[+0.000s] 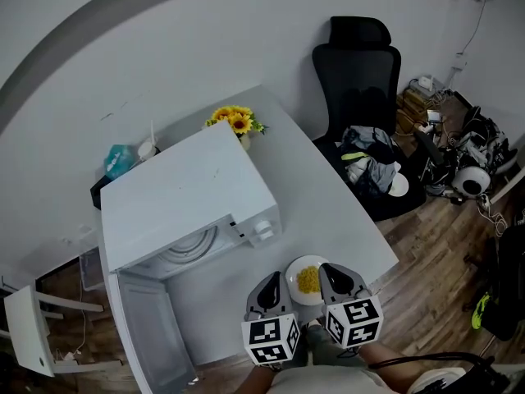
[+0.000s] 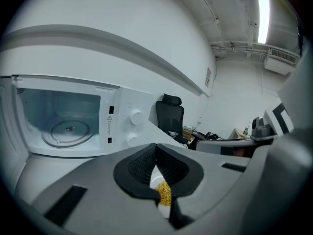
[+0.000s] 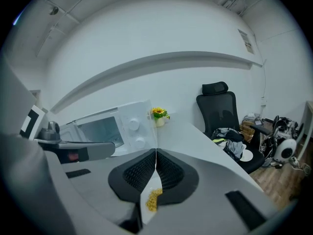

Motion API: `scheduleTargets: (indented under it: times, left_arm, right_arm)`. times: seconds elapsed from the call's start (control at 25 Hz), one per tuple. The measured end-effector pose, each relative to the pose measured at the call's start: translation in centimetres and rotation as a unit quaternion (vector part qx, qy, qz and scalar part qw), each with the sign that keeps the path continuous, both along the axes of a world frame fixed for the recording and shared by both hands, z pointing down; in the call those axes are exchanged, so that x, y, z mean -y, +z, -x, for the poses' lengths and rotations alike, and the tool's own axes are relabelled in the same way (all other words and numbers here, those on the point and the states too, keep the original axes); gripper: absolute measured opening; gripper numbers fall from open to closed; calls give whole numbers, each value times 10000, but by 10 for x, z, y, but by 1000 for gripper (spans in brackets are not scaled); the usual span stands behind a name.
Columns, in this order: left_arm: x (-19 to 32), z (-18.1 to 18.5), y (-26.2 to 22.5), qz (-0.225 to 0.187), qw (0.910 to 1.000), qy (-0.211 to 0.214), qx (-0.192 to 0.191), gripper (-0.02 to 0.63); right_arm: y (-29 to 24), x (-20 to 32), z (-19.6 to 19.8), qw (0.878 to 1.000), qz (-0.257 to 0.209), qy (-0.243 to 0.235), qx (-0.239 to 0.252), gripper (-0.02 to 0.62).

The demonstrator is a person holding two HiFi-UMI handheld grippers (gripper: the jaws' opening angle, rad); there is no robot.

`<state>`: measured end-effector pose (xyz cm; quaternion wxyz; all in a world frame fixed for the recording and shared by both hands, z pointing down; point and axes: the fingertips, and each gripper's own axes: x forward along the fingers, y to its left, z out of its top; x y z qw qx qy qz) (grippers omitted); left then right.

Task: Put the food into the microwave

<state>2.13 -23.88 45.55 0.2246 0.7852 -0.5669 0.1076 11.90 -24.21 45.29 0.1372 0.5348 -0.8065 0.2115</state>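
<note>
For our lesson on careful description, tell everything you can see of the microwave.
The microwave is a white, boxy, smooth-sided unit standing on the white table. Its door, hinged at its left, is swung wide open. This shows an empty cavity with a round glass turntable. Two round knobs sit one above the other to the right of the cavity. A vase of sunflowers stands behind it.

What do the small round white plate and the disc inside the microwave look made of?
Small round white plate: probably glazed ceramic or melamine; smooth, opaque white rim. Round disc in the white microwave: likely clear glass; see-through, with pale ringed reflections.
</note>
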Motion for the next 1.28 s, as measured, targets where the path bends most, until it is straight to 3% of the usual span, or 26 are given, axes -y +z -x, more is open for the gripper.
scheduleTargets:
  times: [0.24,0.32,0.36,0.52,0.96,1.28]
  left_arm:
    - [-2,-9,26,403,9991,121,99,18]
    - [-3,-13,34,521,9984,200,7,104]
    - [-3,-14,38,585,9980,240,-23,117]
    - [-5,-18,54,772,9966,291,-32,118]
    - [-12,-10,125,1511,9884,170,-64,118]
    - [-15,-7,153,1711,9852,24,-144,117]
  right_arm:
    - [19,-2,-7,9999,155,63,-26,25]
    - [27,-3,-10,9996,256,90,14,40]
    - [30,-3,-12,9995,307,107,26,54]
    - [46,-2,-23,9984,492,257,69,81]
    - [118,-9,-59,9902,1138,807,84,83]
    - [146,-9,-62,9875,1279,889,257,83]
